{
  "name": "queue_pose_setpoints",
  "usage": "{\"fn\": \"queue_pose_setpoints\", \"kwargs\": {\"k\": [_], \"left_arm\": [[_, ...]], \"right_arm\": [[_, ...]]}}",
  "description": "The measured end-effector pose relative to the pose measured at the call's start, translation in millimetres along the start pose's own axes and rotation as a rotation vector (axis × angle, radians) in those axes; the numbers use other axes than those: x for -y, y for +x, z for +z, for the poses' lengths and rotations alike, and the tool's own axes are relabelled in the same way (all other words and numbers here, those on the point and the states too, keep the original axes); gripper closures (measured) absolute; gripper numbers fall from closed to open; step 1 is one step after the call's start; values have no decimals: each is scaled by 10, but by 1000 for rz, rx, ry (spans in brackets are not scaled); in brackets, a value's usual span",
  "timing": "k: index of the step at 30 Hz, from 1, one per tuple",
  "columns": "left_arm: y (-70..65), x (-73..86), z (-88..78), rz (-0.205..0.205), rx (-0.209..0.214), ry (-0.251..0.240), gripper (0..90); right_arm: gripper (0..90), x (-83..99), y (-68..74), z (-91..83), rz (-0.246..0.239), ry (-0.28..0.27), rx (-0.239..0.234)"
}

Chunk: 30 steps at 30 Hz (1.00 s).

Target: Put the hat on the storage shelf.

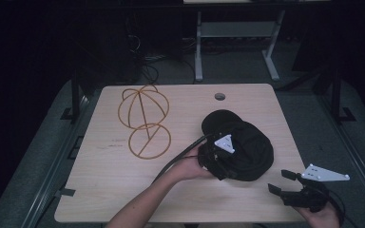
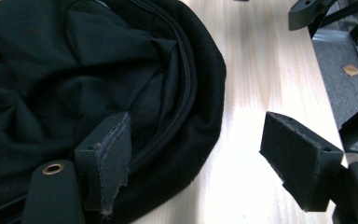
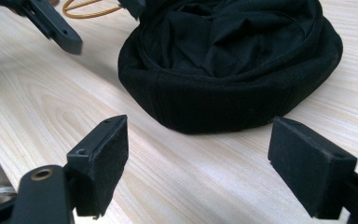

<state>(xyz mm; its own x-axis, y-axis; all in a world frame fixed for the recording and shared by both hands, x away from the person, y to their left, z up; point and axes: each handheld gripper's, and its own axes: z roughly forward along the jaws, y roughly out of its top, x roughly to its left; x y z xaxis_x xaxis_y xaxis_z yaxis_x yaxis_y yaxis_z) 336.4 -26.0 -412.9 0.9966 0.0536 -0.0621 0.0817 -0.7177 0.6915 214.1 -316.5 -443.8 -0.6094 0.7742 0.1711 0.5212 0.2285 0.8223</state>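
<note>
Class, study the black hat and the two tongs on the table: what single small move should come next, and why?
Probably close the left tongs on the rim of the black hat. They are open, one jaw inside the upturned hat and the other outside over the table, so the rim lies between them. The right tongs wait open, short of the hat.

High view looks down on the table (image 1: 123, 190); both gripper views sit close, sharing the black hat (image 2: 74, 70).

From my high view, the left gripper (image 1: 217, 159) covers part of the black hat (image 1: 247, 142), so I cannot see the near rim. In its own view the hat (image 2: 74, 84) runs off the frame's left edge.
</note>
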Motion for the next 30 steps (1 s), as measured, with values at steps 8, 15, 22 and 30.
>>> {"fn": "queue_pose_setpoints", "kwargs": {"k": [8,15,22,30], "left_arm": [[79,27,190,11,24,70,281],[131,68,301,4,17,112,330],[114,100,417,36,-16,169,415],[132,115,448,24,-22,170,498]], "right_arm": [[198,8,-2,8,0,8,-4],[201,10,7,13,-3,13,-6],[201,16,5,15,-1,12,-6],[200,13,12,23,-1,10,-7]]}}
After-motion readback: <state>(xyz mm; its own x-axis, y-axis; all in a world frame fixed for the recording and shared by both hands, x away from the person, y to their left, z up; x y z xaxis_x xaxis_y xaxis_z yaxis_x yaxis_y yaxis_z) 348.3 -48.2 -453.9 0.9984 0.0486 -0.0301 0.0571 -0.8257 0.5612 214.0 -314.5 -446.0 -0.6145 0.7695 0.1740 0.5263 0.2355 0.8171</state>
